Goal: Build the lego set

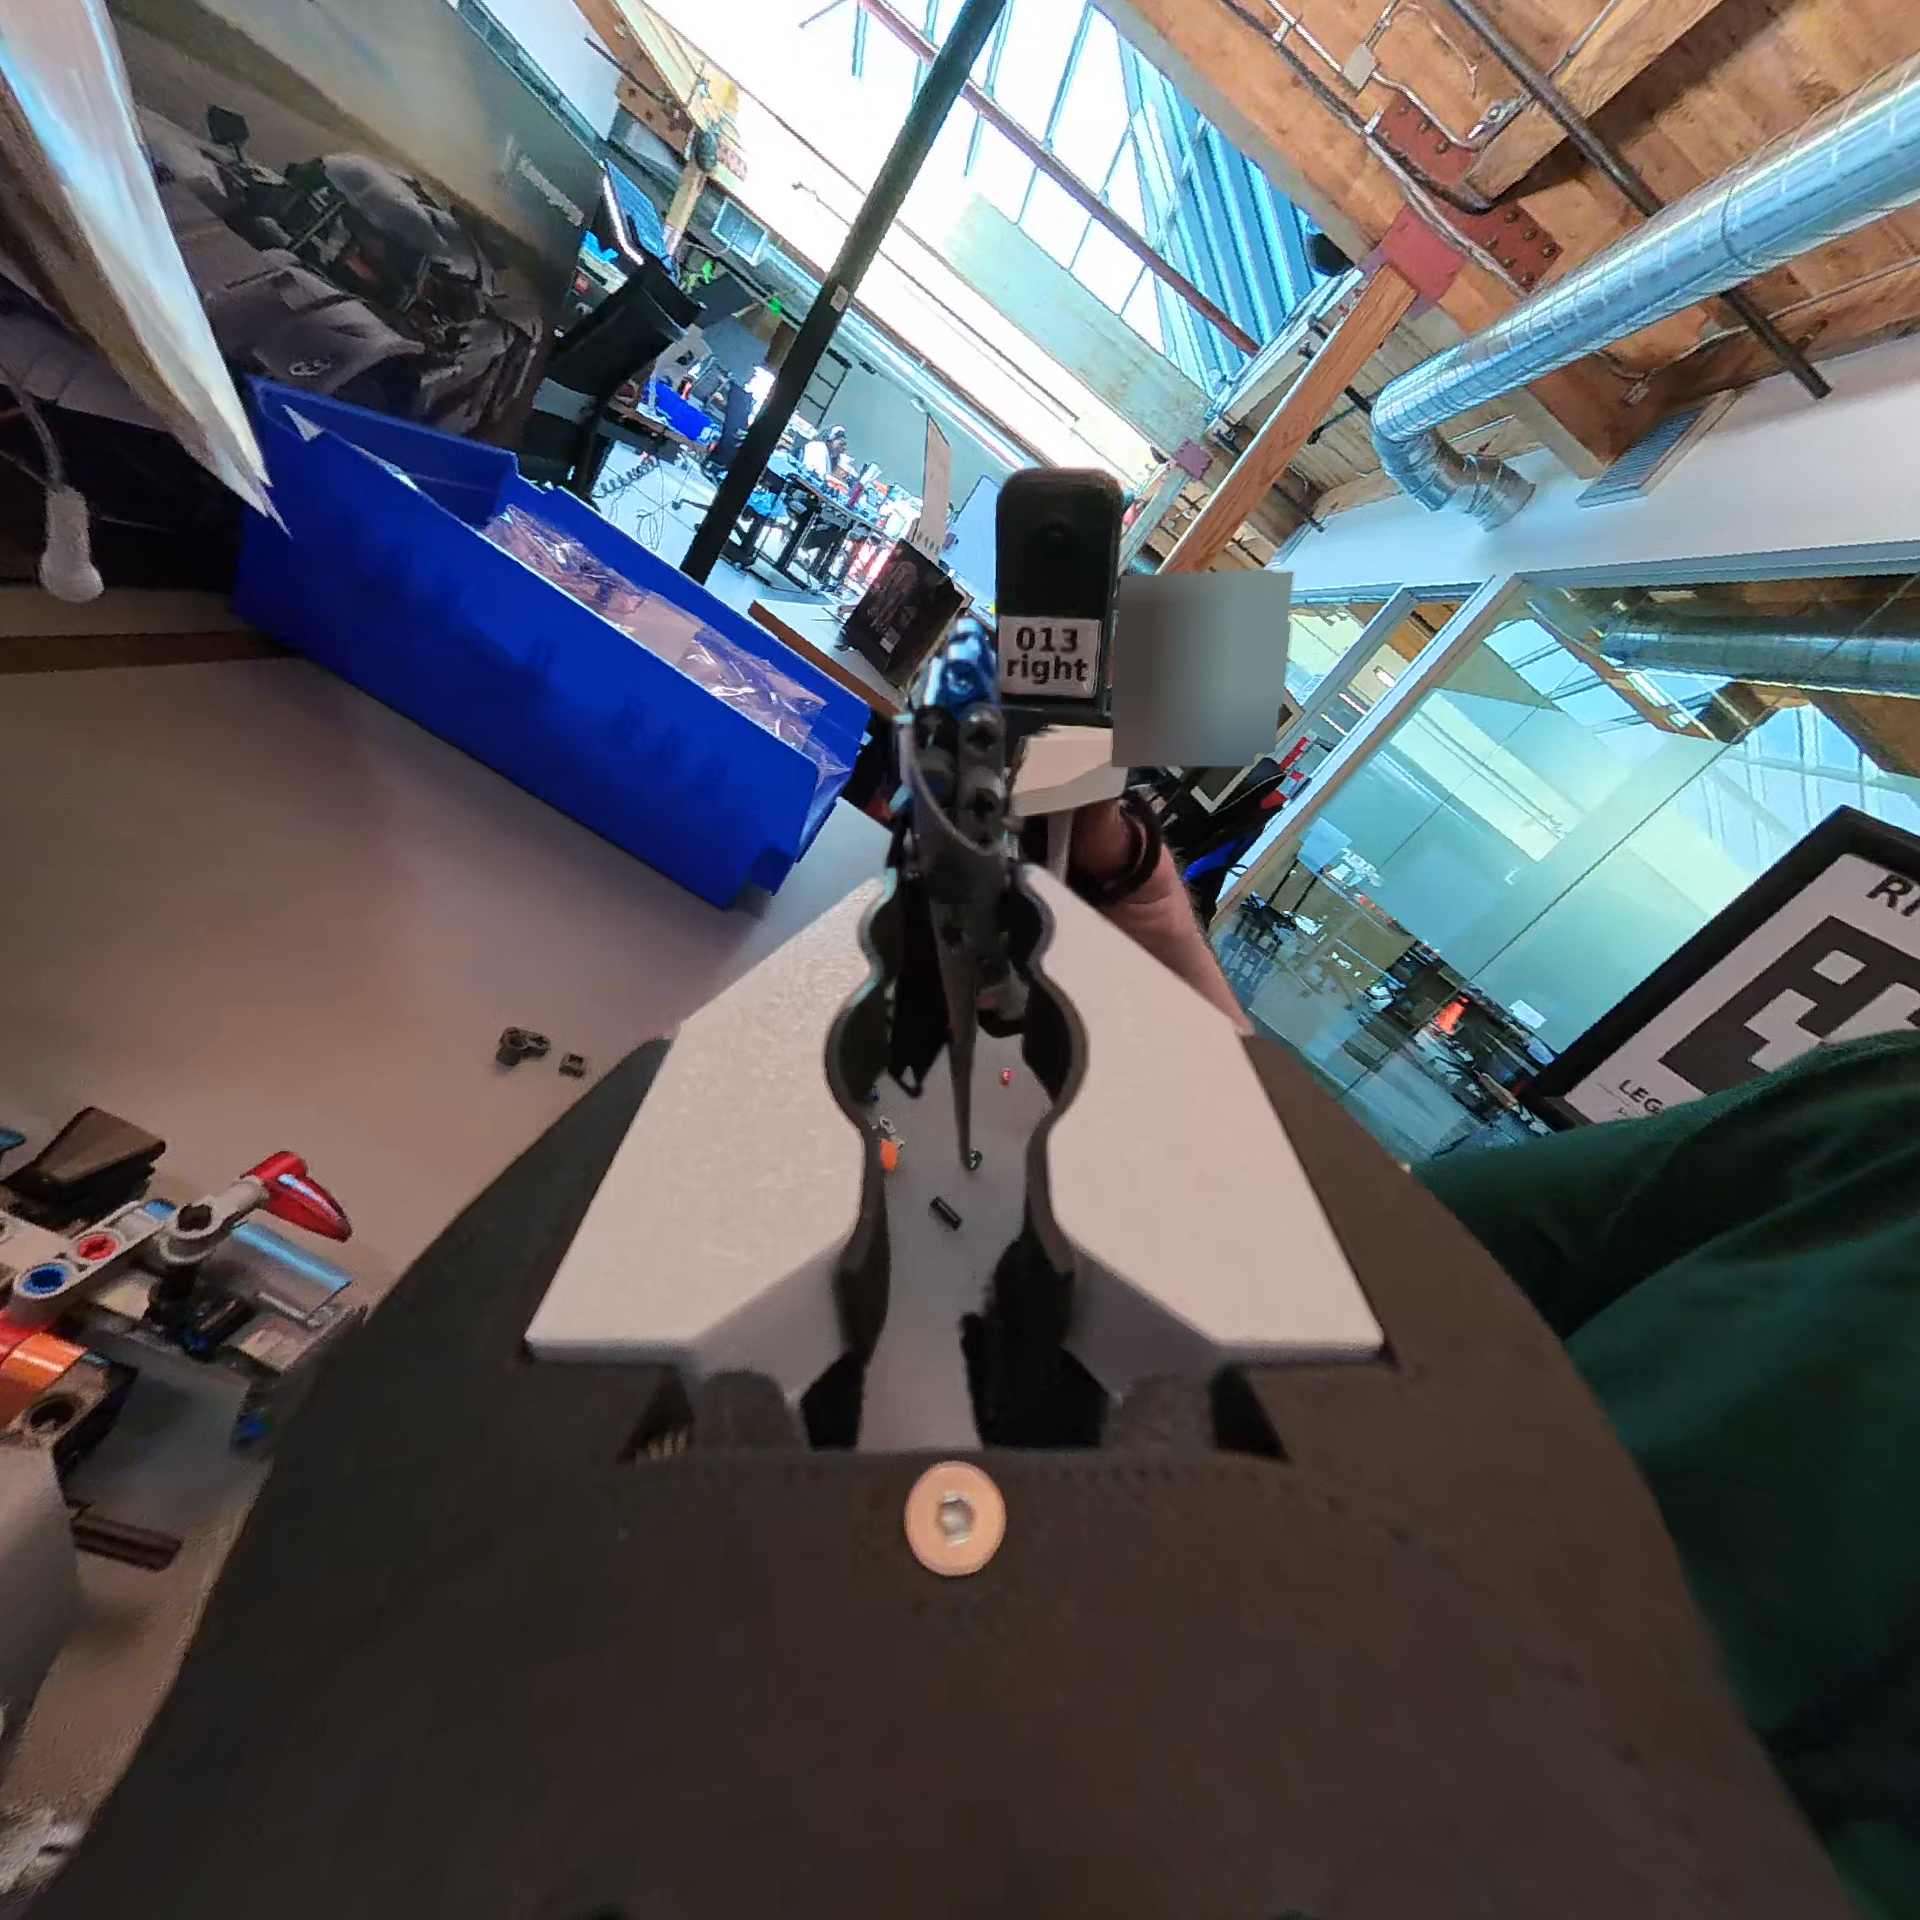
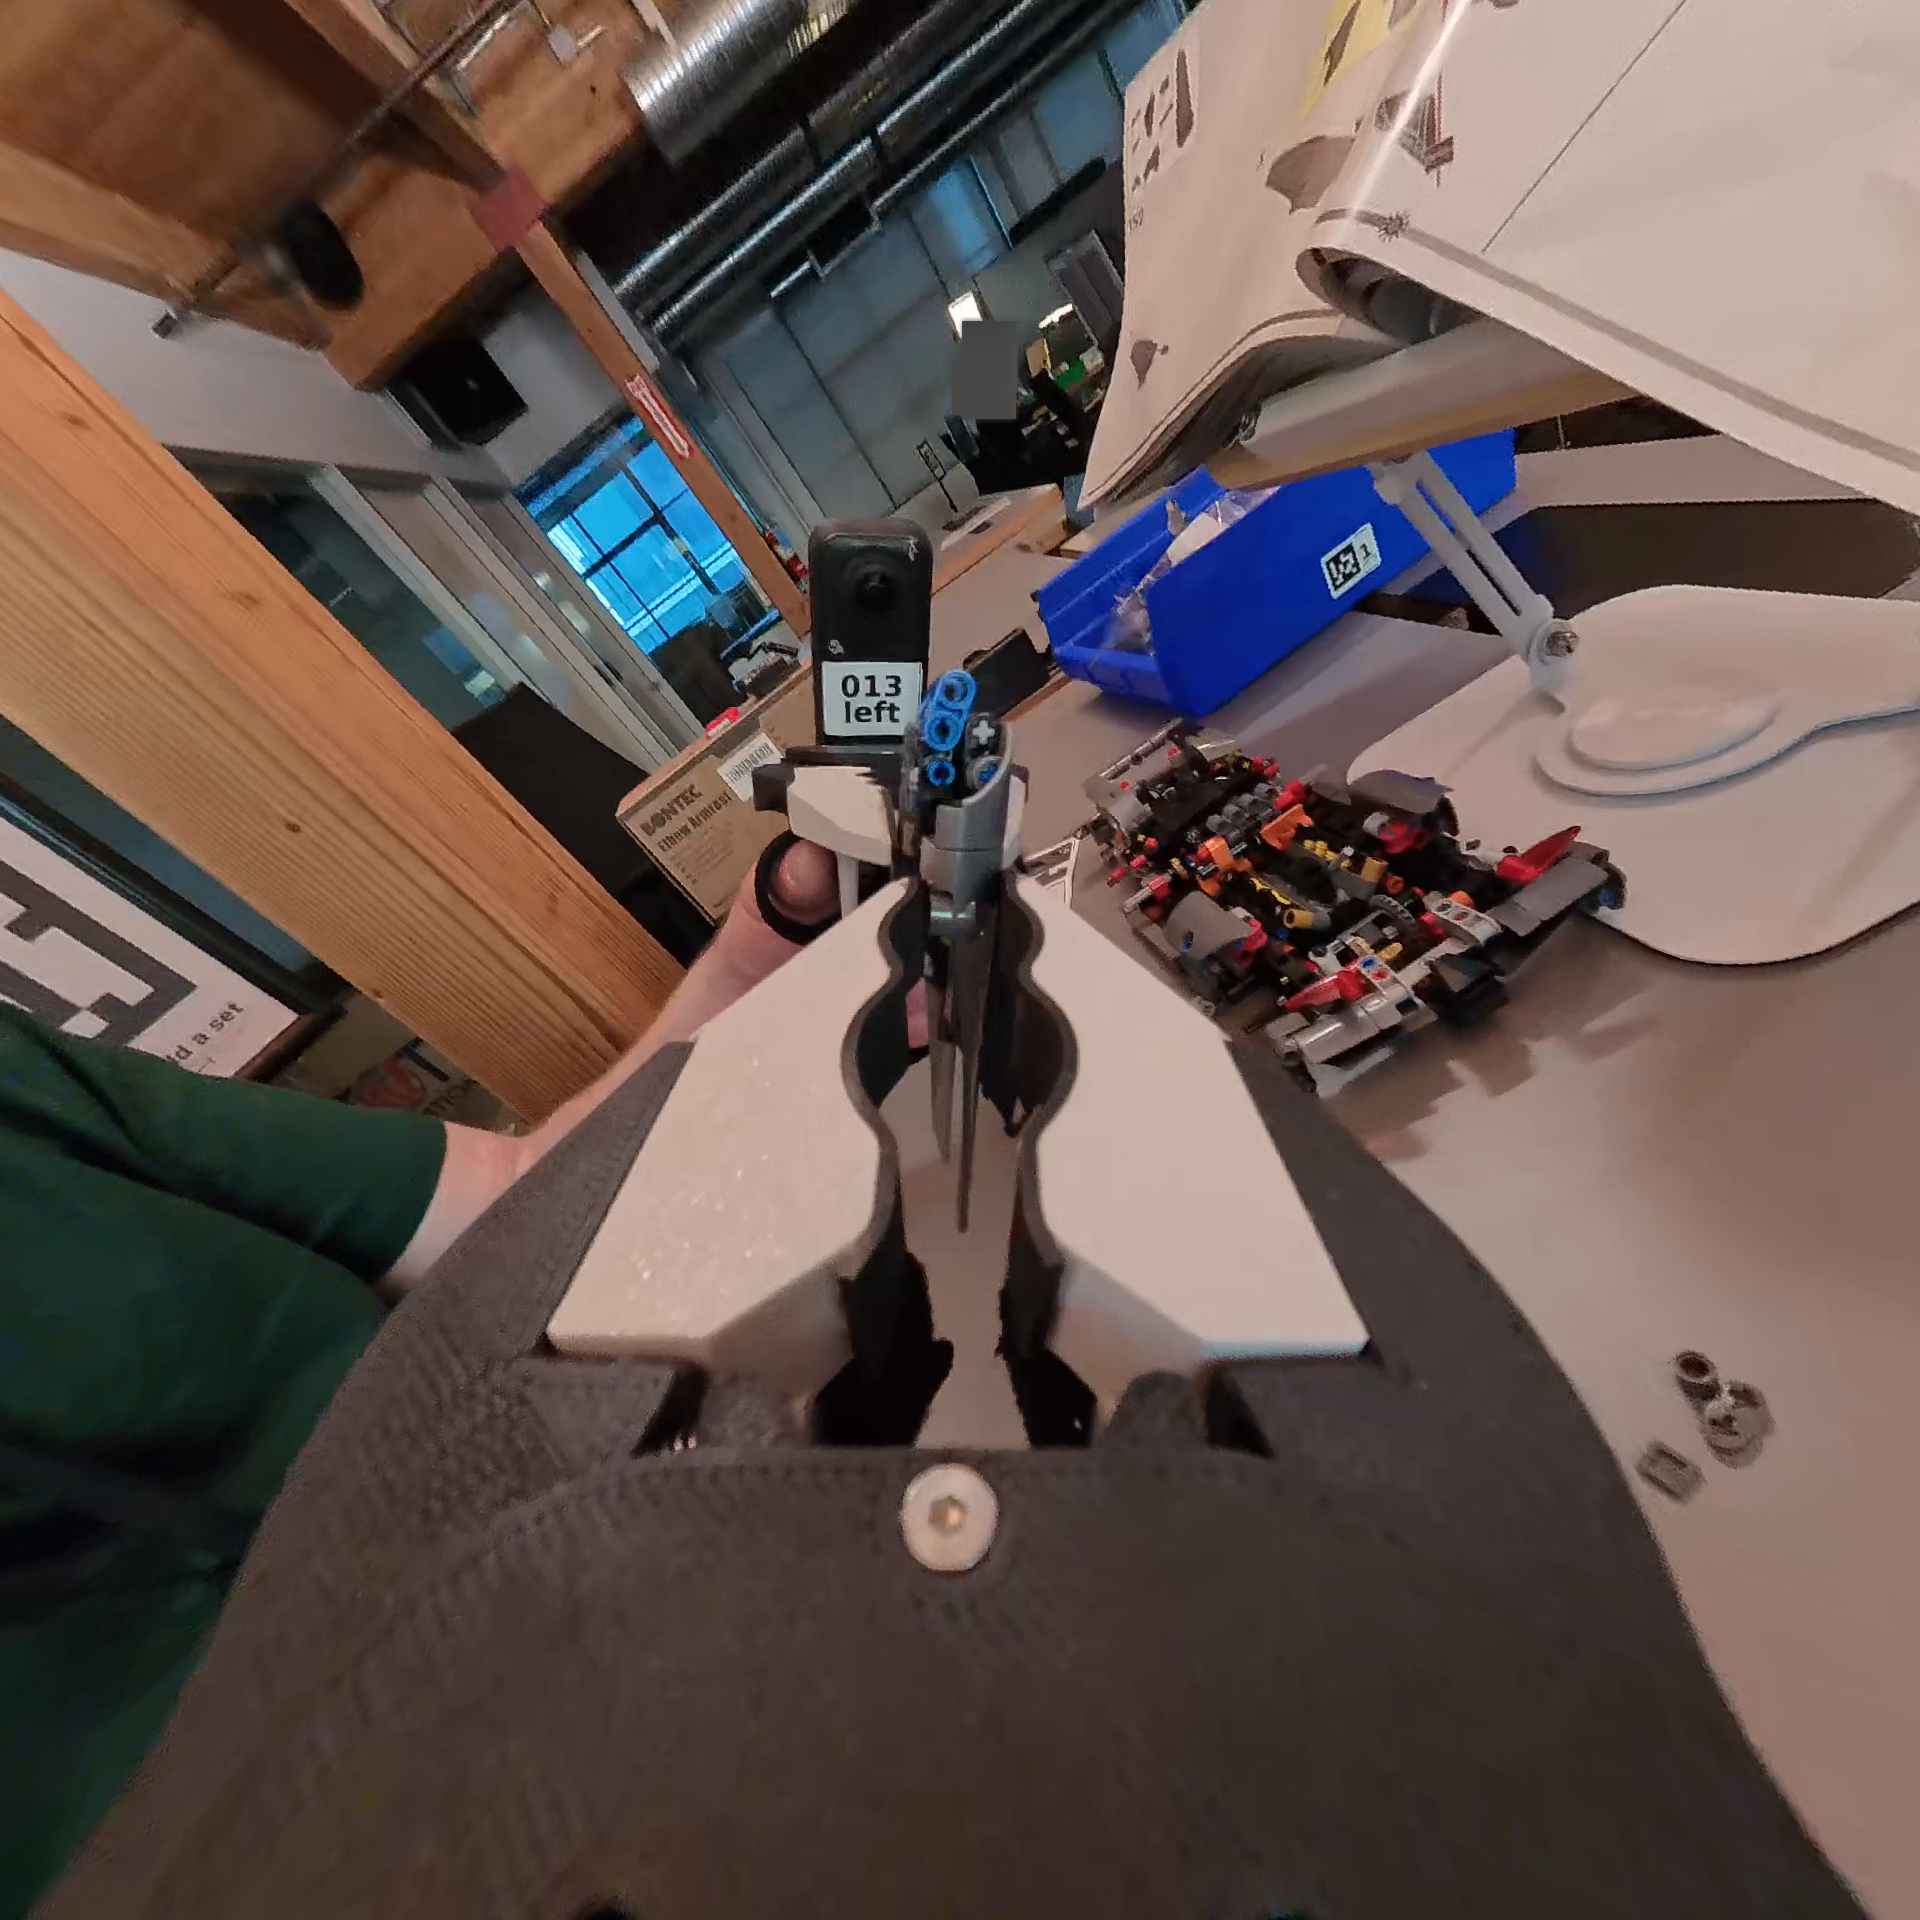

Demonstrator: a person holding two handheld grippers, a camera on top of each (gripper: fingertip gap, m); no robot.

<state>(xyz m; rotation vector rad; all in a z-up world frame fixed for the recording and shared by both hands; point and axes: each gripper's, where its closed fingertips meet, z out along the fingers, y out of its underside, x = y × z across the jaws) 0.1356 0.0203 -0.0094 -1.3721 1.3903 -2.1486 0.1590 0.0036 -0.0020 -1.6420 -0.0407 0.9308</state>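
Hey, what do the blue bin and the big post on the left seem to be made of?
Blue bin: apparently moulded plastic, glossy; it has an even saturated colour and sheen on its walls. Post: wood, seemingly unpainted; grain lines and a knot show.

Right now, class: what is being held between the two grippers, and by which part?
A small Lego assembly of blue, grey and black pieces, gripped at opposite ends by the left gripper and right gripper, off the table.

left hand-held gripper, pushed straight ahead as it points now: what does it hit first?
The left hand-held gripper already has the small lego subassembly between its fingers. Straight beyond that sits the right hand-held gripper, facing it. Depth is hard to judge, but nothing else seems to lie between.
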